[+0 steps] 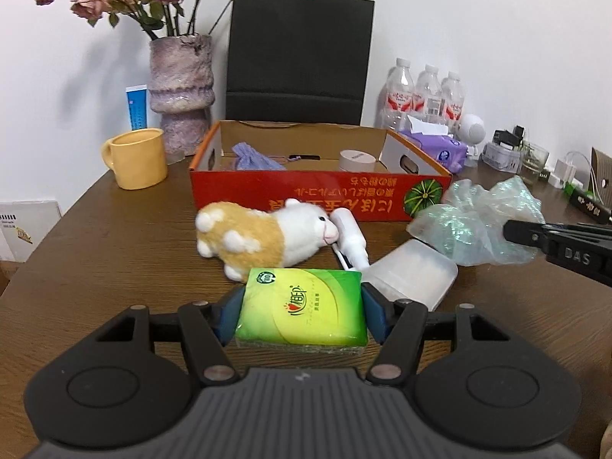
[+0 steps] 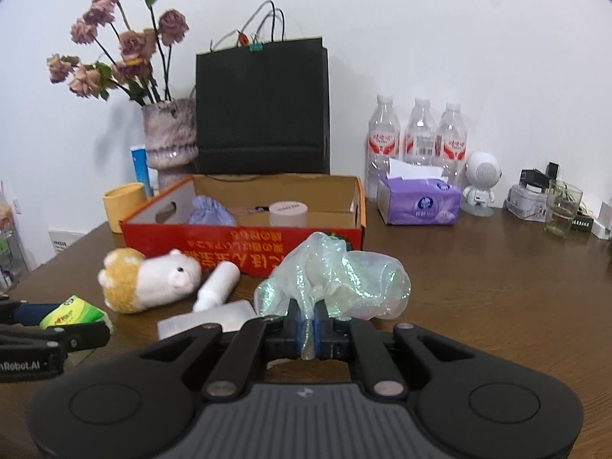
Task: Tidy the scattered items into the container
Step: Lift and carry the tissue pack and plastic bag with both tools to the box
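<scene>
My left gripper (image 1: 302, 306) is shut on a green tissue pack (image 1: 302, 308), low over the table. My right gripper (image 2: 308, 329) is shut on a shimmery pale green mesh bag (image 2: 332, 279). The red cardboard box (image 1: 317, 195) stands behind, open on top; a purple pouch (image 1: 252, 157) and a round white jar (image 1: 357, 160) lie in it. On the table before the box lie a plush sheep (image 1: 264, 237), a white tube (image 1: 350, 237) and a translucent plastic case (image 1: 413, 273). The box (image 2: 244, 246), sheep (image 2: 149, 281) and tube (image 2: 218, 285) also show in the right wrist view.
A yellow mug (image 1: 137, 158), a vase of dried roses (image 1: 179, 91) and a black paper bag (image 1: 298, 57) stand behind the box. Water bottles (image 2: 417, 134), a purple tissue box (image 2: 419, 201), a white robot figure (image 2: 480, 183) and a glass (image 2: 562, 208) stand at the back right.
</scene>
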`<action>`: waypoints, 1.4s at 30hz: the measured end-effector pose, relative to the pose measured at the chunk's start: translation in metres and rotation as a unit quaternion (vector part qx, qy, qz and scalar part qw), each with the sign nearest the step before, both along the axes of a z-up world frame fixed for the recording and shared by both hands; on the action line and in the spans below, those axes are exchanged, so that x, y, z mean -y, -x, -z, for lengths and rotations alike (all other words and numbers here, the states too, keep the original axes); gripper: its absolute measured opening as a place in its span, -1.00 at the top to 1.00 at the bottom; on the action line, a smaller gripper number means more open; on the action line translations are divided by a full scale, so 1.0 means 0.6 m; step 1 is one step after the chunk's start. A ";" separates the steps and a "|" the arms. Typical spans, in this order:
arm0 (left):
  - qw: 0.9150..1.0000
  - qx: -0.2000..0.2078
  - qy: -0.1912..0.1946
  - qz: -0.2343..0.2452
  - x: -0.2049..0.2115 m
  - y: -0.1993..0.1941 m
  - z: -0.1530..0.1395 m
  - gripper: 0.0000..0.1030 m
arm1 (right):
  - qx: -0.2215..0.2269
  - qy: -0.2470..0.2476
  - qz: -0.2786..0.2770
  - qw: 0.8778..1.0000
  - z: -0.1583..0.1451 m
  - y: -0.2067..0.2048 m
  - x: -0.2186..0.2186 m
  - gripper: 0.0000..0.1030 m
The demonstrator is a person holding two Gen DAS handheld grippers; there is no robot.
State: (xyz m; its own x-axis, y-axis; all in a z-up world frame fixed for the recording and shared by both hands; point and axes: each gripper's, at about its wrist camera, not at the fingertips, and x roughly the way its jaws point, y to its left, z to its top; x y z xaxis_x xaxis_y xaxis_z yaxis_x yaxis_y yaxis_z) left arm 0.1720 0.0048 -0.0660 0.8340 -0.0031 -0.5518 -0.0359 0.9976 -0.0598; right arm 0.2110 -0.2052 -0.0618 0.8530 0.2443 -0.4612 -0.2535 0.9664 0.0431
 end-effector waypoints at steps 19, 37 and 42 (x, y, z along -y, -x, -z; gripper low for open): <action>0.999 0.010 0.020 0.041 -0.039 0.048 -0.108 -0.25 | -0.013 -0.047 -0.052 0.997 -0.107 0.066 0.025 0.91; 0.999 0.022 0.017 0.047 -0.050 0.028 -0.161 -0.25 | 0.004 -0.024 -0.069 0.997 -0.156 0.064 0.007 0.91; 0.999 0.010 0.010 0.051 -0.046 0.006 -0.169 -0.25 | -0.016 -0.022 -0.075 0.997 -0.164 0.037 0.001 0.91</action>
